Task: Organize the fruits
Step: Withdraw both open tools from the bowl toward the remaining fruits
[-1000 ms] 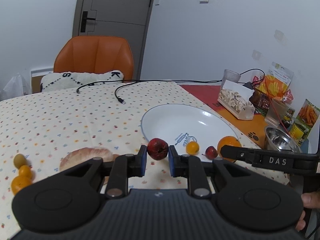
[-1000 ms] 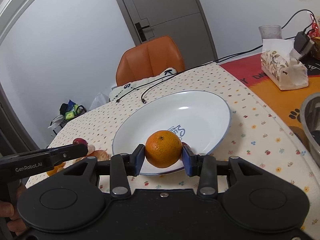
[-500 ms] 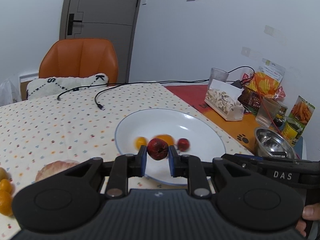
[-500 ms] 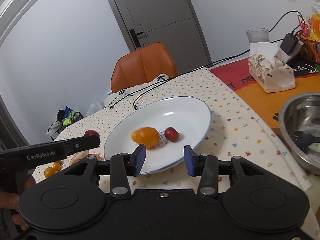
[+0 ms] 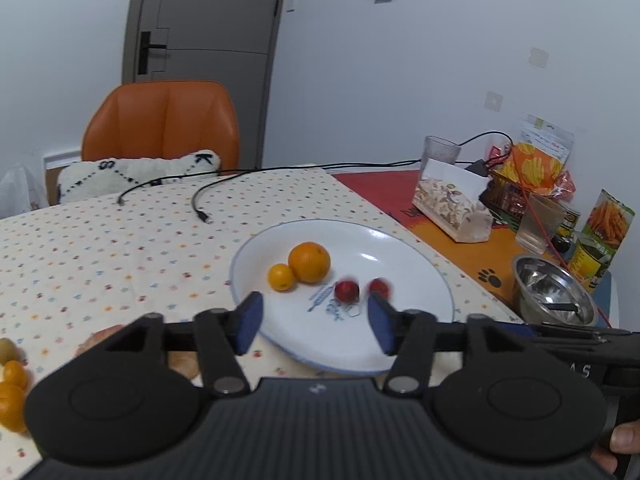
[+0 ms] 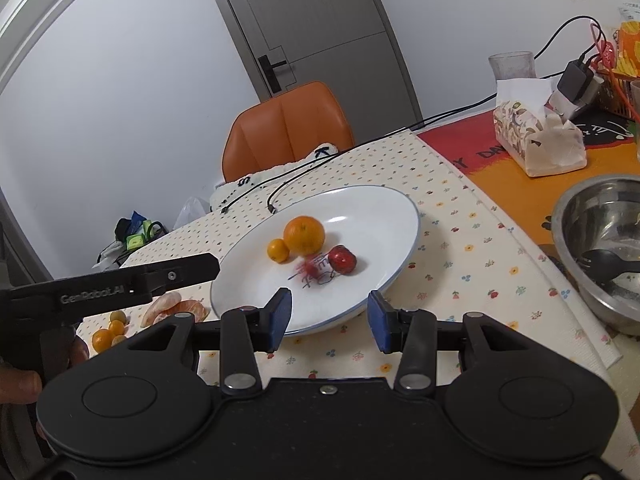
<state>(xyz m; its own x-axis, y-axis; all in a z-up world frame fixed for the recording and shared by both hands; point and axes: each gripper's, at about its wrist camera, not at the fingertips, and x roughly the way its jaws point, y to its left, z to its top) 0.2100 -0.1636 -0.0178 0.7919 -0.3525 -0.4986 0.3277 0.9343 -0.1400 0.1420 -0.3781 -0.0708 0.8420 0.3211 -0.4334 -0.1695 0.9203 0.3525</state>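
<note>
A white plate [image 5: 404, 248] [image 6: 384, 208] holds a large orange [image 5: 309, 262] [image 6: 304, 235], a small yellow-orange fruit [image 5: 281, 277] [image 6: 278, 250] and two small red fruits [image 5: 346, 290] [image 6: 342, 259], one of them blurred as it rolls [image 6: 310, 269]. My left gripper [image 5: 314, 326] is open and empty over the plate's near rim. My right gripper [image 6: 329, 319] is open and empty at the plate's near edge. Several small orange and green fruits [image 5: 12, 384] [image 6: 110, 330] lie on the cloth at the left.
Peeled orange pieces [image 6: 172, 310] lie left of the plate. A steel bowl [image 5: 554, 294] [image 6: 600, 248] stands at the right, with a tissue box [image 5: 452, 208] [image 6: 536, 136], glasses and snack bags behind. Black cables [image 5: 200, 200] cross the dotted cloth. An orange chair [image 5: 164, 120] is beyond.
My left gripper opened and dropped the dark red fruit onto the plate, where it still rolls. My right gripper let go of the orange, which now rests on the plate, and opened wider.
</note>
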